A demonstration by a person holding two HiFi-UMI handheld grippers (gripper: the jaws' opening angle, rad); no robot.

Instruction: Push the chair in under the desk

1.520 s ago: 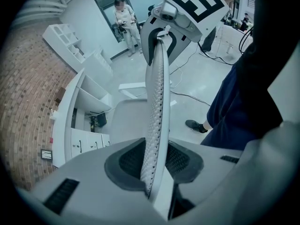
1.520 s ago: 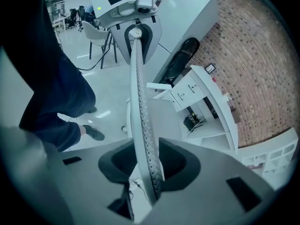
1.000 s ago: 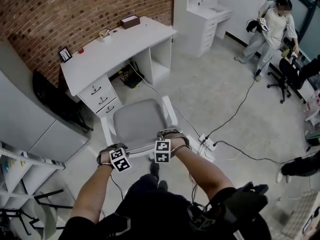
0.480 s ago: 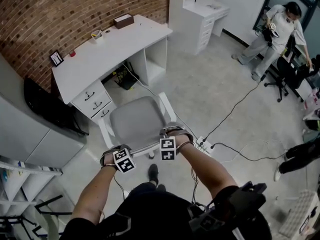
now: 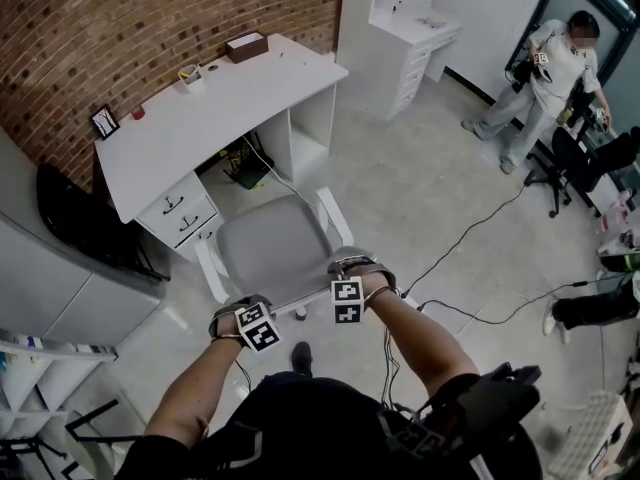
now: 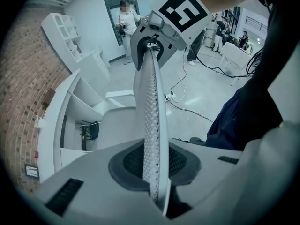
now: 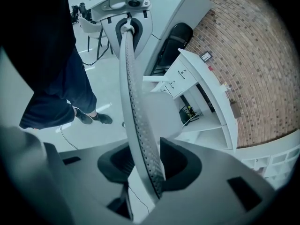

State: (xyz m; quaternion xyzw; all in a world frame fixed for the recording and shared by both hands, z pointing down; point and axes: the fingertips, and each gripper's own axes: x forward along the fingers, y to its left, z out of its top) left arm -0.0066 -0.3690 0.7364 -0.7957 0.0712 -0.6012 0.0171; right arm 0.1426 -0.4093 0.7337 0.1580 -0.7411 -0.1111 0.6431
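Two clamped on the backrest (image 6: 150,102): left gripper (image 6: 154,165), jaws just tightened, and right gripper (image 7: 146,165); chair (image 5: 268,243) mid-push; next, steer straight under the far desk (image 5: 220,98).

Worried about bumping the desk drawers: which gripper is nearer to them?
Left. The left gripper, jaws having just closed further on the chair backrest, holds its end on the side of the drawers; the right gripper holds the far end.
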